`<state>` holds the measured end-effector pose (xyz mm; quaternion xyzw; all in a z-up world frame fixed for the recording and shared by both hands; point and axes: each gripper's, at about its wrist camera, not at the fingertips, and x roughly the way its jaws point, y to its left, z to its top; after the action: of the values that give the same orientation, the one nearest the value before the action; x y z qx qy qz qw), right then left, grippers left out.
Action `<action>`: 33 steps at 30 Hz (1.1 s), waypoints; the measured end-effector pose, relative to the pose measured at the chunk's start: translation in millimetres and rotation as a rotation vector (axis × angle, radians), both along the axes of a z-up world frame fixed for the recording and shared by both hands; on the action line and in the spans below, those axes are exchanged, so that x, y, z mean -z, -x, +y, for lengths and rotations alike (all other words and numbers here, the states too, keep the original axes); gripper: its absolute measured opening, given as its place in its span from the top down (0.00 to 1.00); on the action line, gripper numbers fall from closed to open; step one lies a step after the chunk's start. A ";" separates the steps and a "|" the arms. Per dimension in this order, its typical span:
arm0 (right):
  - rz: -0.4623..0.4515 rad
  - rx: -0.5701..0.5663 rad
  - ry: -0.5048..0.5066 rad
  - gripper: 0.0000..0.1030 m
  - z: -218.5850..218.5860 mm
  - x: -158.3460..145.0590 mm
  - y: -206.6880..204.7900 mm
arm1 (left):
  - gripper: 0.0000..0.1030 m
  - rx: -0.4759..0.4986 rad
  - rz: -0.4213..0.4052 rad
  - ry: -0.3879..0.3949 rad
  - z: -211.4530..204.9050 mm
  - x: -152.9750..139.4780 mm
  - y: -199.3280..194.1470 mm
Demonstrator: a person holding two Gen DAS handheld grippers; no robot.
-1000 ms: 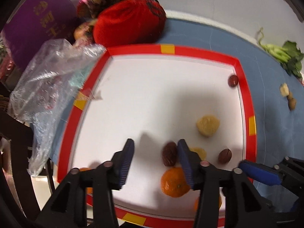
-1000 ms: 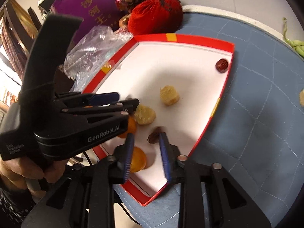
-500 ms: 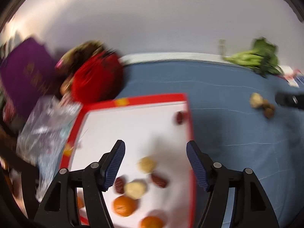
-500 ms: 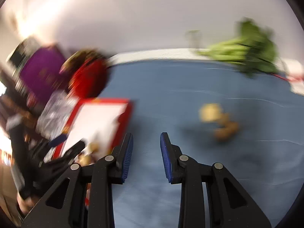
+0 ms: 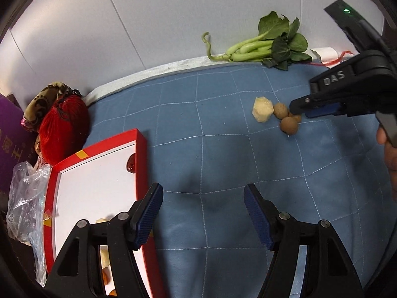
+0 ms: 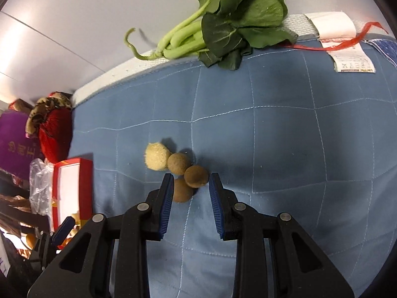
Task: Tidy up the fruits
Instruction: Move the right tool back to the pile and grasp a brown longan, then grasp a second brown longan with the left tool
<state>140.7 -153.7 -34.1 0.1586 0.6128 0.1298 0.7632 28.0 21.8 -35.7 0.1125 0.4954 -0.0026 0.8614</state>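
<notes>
Right gripper (image 6: 190,186): fingers parted to a medium gap, holding nothing, low over the blue quilted cloth (image 6: 273,149). Between the blue pads (image 6: 166,198), at 12 o'clock from them, two round brown fruits: the nearer brown fruit (image 6: 182,190) close against the left pad, though cannot tell if touching; the right brown fruit (image 6: 196,176) just beyond the tips. Touching these at 11 o'clock, a third brown fruit (image 6: 178,163), and beside it at 10 o'clock a pale rough fruit (image 6: 156,156). Far at 12 o'clock, on the cloth edge, a bunch of leafy greens (image 6: 223,24); at 2 o'clock a white label with red strip (image 6: 347,49). At 9 o'clock, well apart, the red tray (image 6: 85,186).

Left gripper (image 5: 203,213): fingers spread wide, empty, above bare cloth. Left pad (image 5: 148,213) over the right rim of the red tray, at 9 o'clock. Inside the tray, a dark red fruit (image 5: 131,164) against the right wall at 11 o'clock; pale and orange pieces (image 5: 105,260) partly hidden behind the left finger, too covered to name. Beyond the tray at 10 o'clock, a red pouch (image 5: 64,129) with a patterned pouch (image 5: 47,99) behind, a purple box (image 5: 10,134), and a clear plastic bag (image 5: 27,198). At 2 o'clock, the same fruit cluster with the right gripper's tip at it.
</notes>
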 end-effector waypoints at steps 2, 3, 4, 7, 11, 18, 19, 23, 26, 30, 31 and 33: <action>0.017 -0.001 0.013 0.73 1.0 7.5 -3.3 | 0.33 0.002 0.004 0.004 -1.3 2.1 -0.8; 0.027 -0.002 0.018 0.74 2.1 12.0 -5.1 | 0.33 0.005 0.006 0.004 -2.0 2.9 -1.0; 0.033 -0.004 0.024 0.74 3.7 16.2 -6.4 | 0.33 0.005 0.008 0.002 -2.6 3.8 -1.6; 0.031 -0.024 0.068 0.74 11.3 19.5 -7.0 | 0.33 -0.003 0.015 0.018 -2.3 5.8 -6.3; 0.043 -0.007 0.052 0.81 2.3 15.0 -3.7 | 0.33 -0.027 0.032 0.120 -1.0 6.5 -19.0; 0.011 0.087 -0.031 0.81 -53.6 -5.7 9.7 | 0.33 0.037 0.016 0.189 -35.3 12.5 -36.3; 0.015 0.096 -0.038 0.81 -60.2 -4.6 10.3 | 0.33 0.041 0.009 0.197 -42.5 13.7 -39.6; 0.047 0.112 -0.041 0.81 -74.1 6.2 7.7 | 0.33 0.034 0.004 0.267 -61.1 15.3 -49.8; 0.061 0.106 -0.049 0.81 -77.0 11.1 6.8 | 0.33 0.015 0.004 0.286 -69.2 17.2 -56.7; 0.067 0.091 -0.047 0.81 -75.0 14.0 6.7 | 0.33 -0.005 0.014 0.306 -74.3 25.8 -67.0; 0.068 0.090 -0.045 0.81 -73.7 15.1 6.6 | 0.33 -0.011 0.019 0.304 -75.6 28.1 -69.2; 0.068 0.089 -0.040 0.81 -73.3 16.1 6.8 | 0.33 -0.019 0.020 0.311 -78.0 31.5 -73.4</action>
<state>133.9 -226.9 -50.2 0.2052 0.6279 0.1027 0.7437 101.4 -56.2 -67.2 -0.0268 0.4987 -0.0722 0.8633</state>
